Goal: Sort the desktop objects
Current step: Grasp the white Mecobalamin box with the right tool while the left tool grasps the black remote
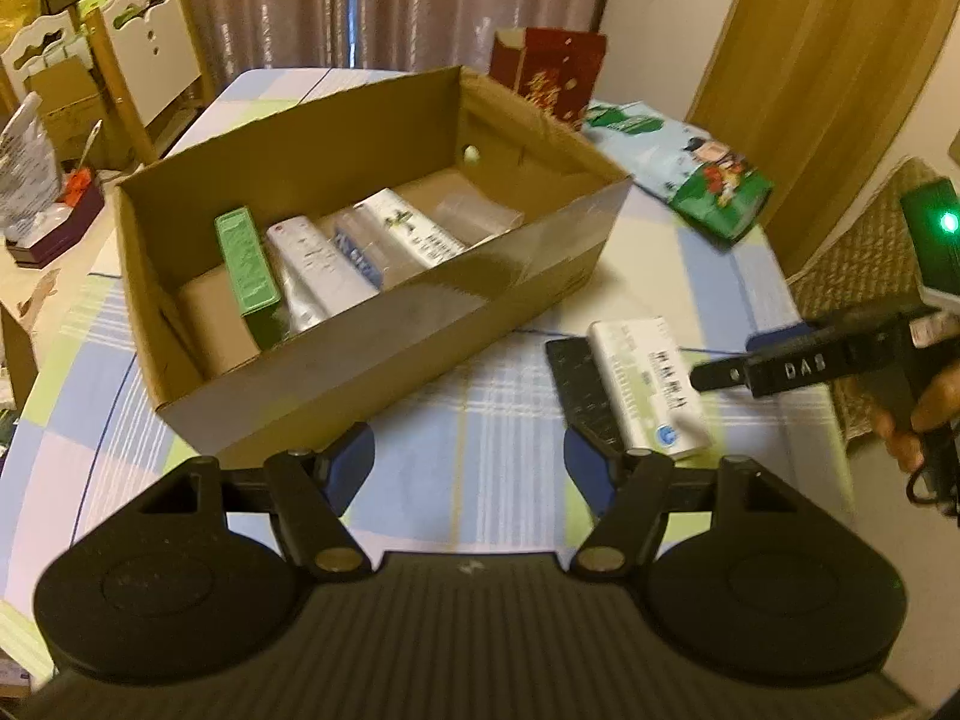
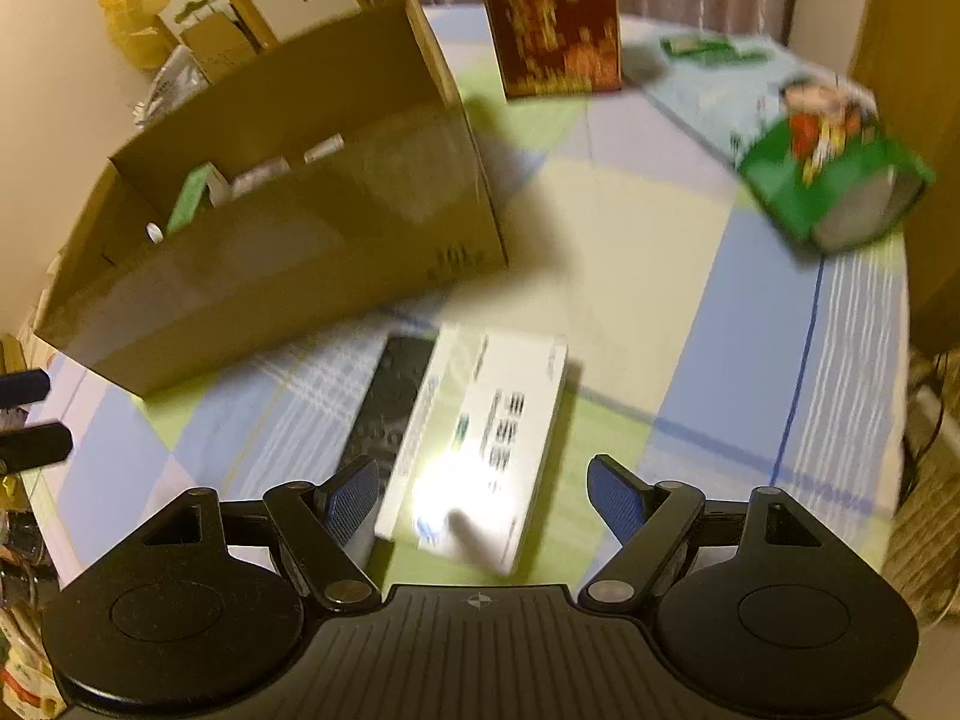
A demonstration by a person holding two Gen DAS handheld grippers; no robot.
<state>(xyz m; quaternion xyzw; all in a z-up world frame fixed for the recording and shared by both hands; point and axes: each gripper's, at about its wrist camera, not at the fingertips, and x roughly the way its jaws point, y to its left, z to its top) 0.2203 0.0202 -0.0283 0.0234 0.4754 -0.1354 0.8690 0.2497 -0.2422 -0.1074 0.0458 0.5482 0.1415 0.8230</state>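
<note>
An open cardboard box (image 1: 372,324) stands mid-table and holds a green carton (image 1: 246,267) and several white packets (image 1: 354,252). To its right a white medicine box (image 1: 648,387) lies beside a black remote (image 1: 582,387). My left gripper (image 1: 469,462) is open over bare cloth in front of the cardboard box. In the right wrist view my right gripper (image 2: 483,495) is open, with the near end of the white medicine box (image 2: 486,444) between its fingers; whether they touch it I cannot tell. The remote (image 2: 390,408) lies just left of it, the cardboard box (image 2: 270,252) beyond.
A red carton (image 1: 549,69) stands at the table's far side, and a cartoon-printed tissue pack (image 1: 684,168) lies at the right edge. The checked tablecloth (image 2: 690,276) is bare to the right of the medicine box. White chairs (image 1: 144,42) and clutter stand to the left.
</note>
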